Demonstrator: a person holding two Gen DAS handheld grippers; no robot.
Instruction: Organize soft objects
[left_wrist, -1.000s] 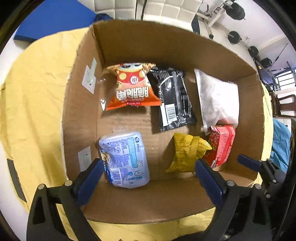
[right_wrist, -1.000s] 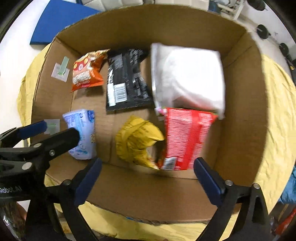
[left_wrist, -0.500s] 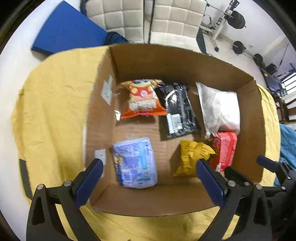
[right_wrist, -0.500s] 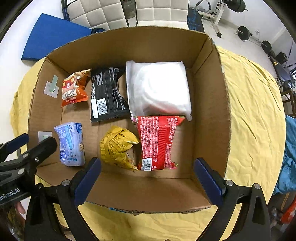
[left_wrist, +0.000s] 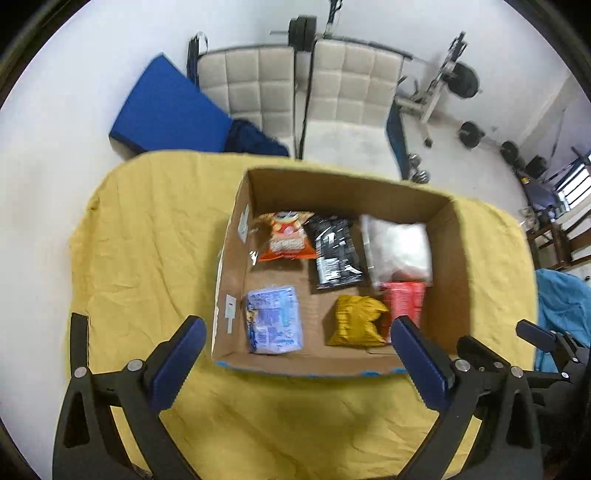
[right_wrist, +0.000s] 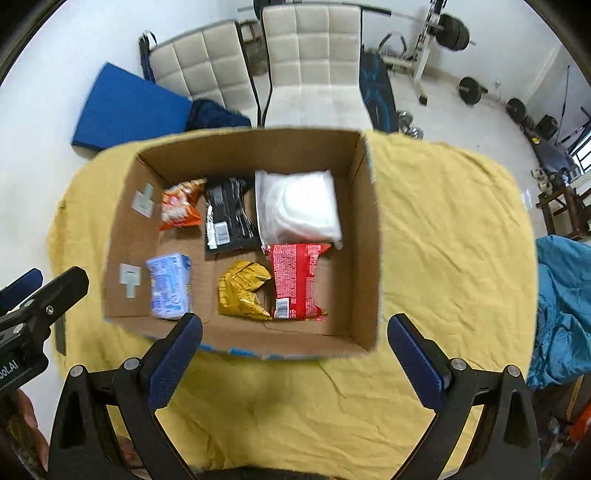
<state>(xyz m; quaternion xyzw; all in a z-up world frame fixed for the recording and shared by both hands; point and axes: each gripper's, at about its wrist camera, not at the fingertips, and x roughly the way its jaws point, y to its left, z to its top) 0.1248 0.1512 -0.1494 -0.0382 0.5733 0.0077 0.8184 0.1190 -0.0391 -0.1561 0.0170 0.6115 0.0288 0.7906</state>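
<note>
An open cardboard box (left_wrist: 448, 258) (right_wrist: 364, 240) stands on a yellow cloth. Inside lie an orange snack bag (left_wrist: 286, 242) (right_wrist: 179, 210), a black packet (left_wrist: 336, 253) (right_wrist: 229, 219), a white soft pack (left_wrist: 400, 249) (right_wrist: 299, 205), a red packet (left_wrist: 404, 299) (right_wrist: 297, 278), a yellow bag (left_wrist: 354, 321) (right_wrist: 242, 290) and a blue-white tissue pack (left_wrist: 273, 319) (right_wrist: 170, 286). My left gripper (left_wrist: 295, 354) is open and empty, above the box's near wall. My right gripper (right_wrist: 293, 345) is open and empty, also above the near wall.
The yellow cloth (left_wrist: 147, 266) (right_wrist: 450, 240) covers the table around the box. Two padded chairs (right_wrist: 314, 66) and a blue mat (right_wrist: 129, 107) stand beyond it, gym weights (left_wrist: 463, 79) further back. A blue cloth (right_wrist: 561, 306) hangs at the right.
Both grippers have pulled up and back from the box, so it looks smaller and the room beyond shows. Both stayed open and empty. The packets have not moved.
</note>
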